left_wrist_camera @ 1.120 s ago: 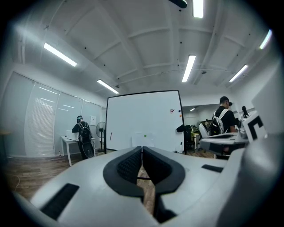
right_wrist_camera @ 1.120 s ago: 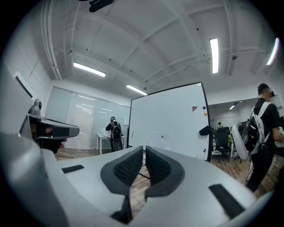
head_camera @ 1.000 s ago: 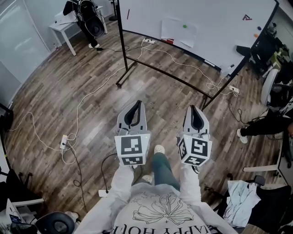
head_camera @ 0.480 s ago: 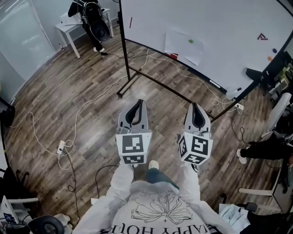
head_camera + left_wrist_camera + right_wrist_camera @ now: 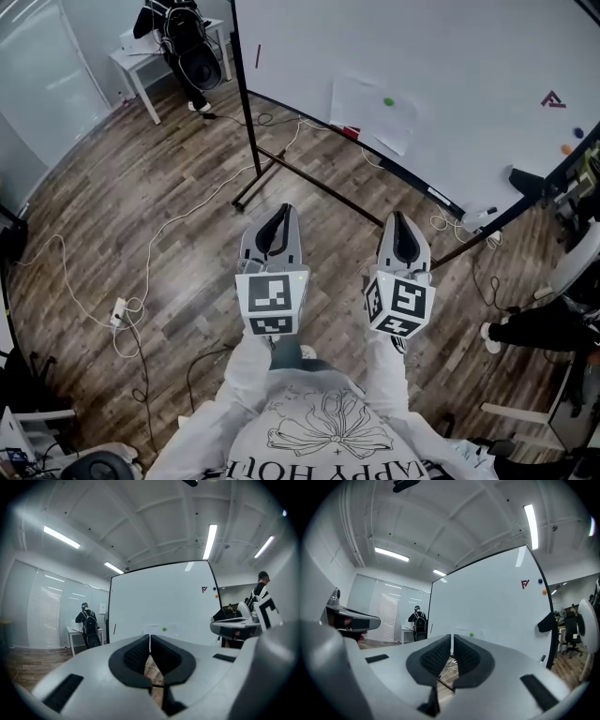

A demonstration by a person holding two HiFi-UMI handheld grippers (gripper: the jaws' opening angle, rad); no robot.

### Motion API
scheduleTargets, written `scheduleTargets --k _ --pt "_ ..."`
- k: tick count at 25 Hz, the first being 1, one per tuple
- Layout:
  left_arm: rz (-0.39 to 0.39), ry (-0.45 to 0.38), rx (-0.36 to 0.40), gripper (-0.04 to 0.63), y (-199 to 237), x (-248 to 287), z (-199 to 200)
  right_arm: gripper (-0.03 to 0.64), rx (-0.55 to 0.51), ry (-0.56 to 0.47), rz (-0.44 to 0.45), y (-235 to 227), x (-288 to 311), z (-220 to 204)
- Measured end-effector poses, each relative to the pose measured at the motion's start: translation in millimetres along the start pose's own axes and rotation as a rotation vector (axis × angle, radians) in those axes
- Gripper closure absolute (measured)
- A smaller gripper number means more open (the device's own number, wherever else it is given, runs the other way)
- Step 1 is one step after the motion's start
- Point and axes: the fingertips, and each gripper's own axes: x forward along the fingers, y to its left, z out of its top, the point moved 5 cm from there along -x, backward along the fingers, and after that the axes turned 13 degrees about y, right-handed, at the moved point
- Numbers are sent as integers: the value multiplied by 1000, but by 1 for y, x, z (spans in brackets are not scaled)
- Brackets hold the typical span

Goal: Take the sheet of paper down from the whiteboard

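A white sheet of paper point(image 5: 373, 112) hangs on the whiteboard point(image 5: 450, 66), pinned by a green magnet point(image 5: 389, 101). The same sheet point(image 5: 161, 631) shows faintly in the left gripper view, and the magnet point(image 5: 471, 634) in the right gripper view. My left gripper point(image 5: 284, 208) and right gripper point(image 5: 398, 215) are held level side by side, both shut and empty, well short of the board and pointing toward it.
The board stands on a black wheeled frame point(image 5: 281, 164) with cables point(image 5: 150, 253) trailing over the wood floor. A person with a backpack point(image 5: 183, 37) stands by a white table point(image 5: 141, 66) at the far left. Chairs and another person point(image 5: 539, 328) are at the right.
Both grippers and I have moved toward the whiteboard; the board and sheet now look larger and closer. Jaws stayed shut.
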Motion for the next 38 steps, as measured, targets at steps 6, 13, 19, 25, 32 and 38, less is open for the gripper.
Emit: scheduleTargets --k 6,13,19,25,32,38 --pt "-15 18 -21 586 7 50 3 612 2 23 -3 -9 43 -3" --pt "-55 19 -39 586 26 129 14 612 11 28 -49 -22 114 6" --pt "-111 5 -30 586 48 207 41 612 8 22 -104 -30 184 29" --pt "-170 -1 -7 586 67 285 71 612 14 20 -170 -43 254 51" --pt "-232 6 10 584 87 361 91 612 23 27 -237 -54 321 66" --pt "-286 61 26 584 90 412 86 612 11 73 -290 -69 358 62"
